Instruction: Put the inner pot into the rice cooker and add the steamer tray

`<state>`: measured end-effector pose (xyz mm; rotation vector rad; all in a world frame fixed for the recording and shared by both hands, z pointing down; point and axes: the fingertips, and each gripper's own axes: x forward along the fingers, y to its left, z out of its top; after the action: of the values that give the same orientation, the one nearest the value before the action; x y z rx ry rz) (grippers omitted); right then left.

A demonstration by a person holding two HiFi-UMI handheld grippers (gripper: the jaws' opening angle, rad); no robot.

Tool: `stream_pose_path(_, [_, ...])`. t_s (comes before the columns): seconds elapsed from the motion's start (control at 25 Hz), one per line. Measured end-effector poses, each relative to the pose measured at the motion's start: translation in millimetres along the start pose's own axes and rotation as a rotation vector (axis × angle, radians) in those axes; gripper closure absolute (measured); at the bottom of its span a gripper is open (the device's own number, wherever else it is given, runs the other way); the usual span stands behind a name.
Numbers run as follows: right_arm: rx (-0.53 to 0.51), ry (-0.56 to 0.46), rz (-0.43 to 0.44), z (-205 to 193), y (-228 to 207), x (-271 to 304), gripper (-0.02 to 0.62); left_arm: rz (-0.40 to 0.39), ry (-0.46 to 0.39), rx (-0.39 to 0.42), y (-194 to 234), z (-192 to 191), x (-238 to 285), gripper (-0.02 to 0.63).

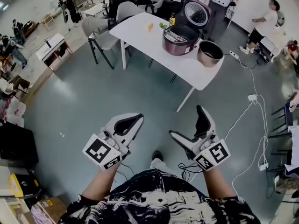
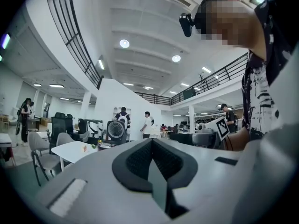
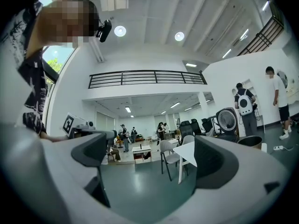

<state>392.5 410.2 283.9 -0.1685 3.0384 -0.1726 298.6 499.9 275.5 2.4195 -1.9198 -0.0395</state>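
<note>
Head view shows the task not begun: the inner pot (image 1: 210, 53) stands on the table (image 1: 135, 29) just beside the open rice cooker (image 1: 180, 40), well apart from both grippers. The left gripper (image 1: 136, 119) has its jaws pressed together; the right gripper (image 1: 186, 121) is spread and empty. Next, I think, the person must walk closer and grasp the pot's rim.

Wide, bare grey-green floor (image 1: 93, 97), open from near to the far white rectangular table (image 1: 138, 27). Free tabletop at its left half. At the right half, maroon round rice cooker with raised lid (image 1: 175, 45) and dark metal inner pot (image 1: 208, 59), close together. Grey chairs (image 1: 99, 32) crowding the table's left side. White cables (image 1: 252, 97) trailing across the floor at right.
</note>
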Motion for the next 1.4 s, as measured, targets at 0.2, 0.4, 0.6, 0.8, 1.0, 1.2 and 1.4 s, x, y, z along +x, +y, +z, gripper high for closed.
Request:
stream_pose_path(0.2, [-0.001, 0.01, 0.057, 8, -60, 51, 0.055, 0.039, 0.002, -0.003, 48, 8, 54, 0.601])
stream_pose_path(0.4, [0.012, 0.023, 0.066, 2, -100, 100, 0.055, 0.05, 0.019, -0.019, 99, 4, 88, 0.601])
stream_pose_path(0.6, [0.013, 0.028, 0.058, -10, -137, 158, 0.055, 0.044, 0.015, -0.021, 165, -2, 116, 0.601])
stream_pose_path(0.8, [-0.002, 0.035, 0.009, -18, -159, 228, 0.055, -0.021, 0.011, -0.031, 242, -5, 137, 0.601])
stream_pose_path(1.0, [-0.014, 0.03, -0.056, -17, -174, 303, 0.055, -0.109, 0.016, -0.023, 325, 5, 155, 0.601])
stream_pose_path(1.2, [-0.026, 0.006, -0.132, -12, -189, 352, 0.055, -0.184, 0.02, 0.002, 387, 16, 177, 0.601])
stream_pose_path(1.4, [-0.018, 0.001, -0.213, -14, -222, 370, 0.055, -0.263, 0.028, 0.001, 420, 17, 223, 0.601])
